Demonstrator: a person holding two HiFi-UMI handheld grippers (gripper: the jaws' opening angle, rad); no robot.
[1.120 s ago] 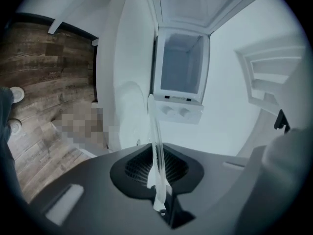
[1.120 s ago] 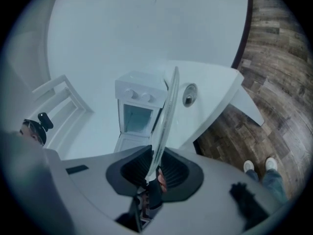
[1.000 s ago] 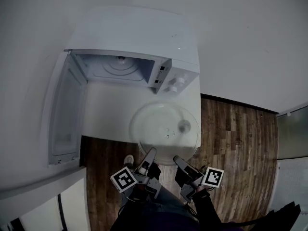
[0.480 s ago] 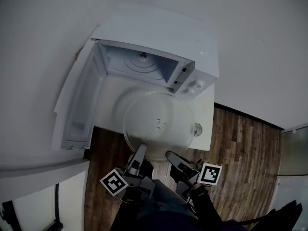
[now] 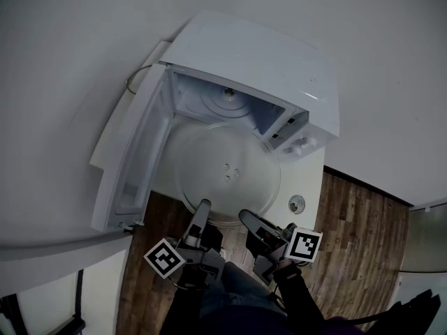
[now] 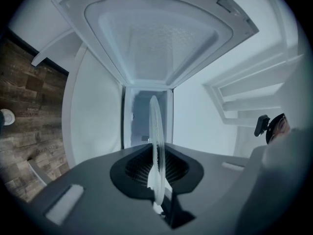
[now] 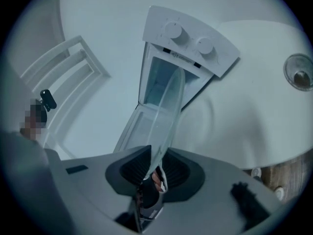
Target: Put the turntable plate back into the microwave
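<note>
The glass plate (image 5: 227, 173) hangs level just in front of the open microwave (image 5: 279, 61), its far edge at the mouth of the chamber. A second ago it sat off toward the knobs, so we have carried it across to face the opening. The left gripper (image 5: 203, 206) is clamped on its near rim. The right gripper (image 5: 246, 218) has just eased its jaws slightly wider, but the rim between them still looks pinched. The door (image 5: 133, 166) stands wide at the left. We judge that what remains is sliding the plate in onto the hub (image 5: 228, 93).
</note>
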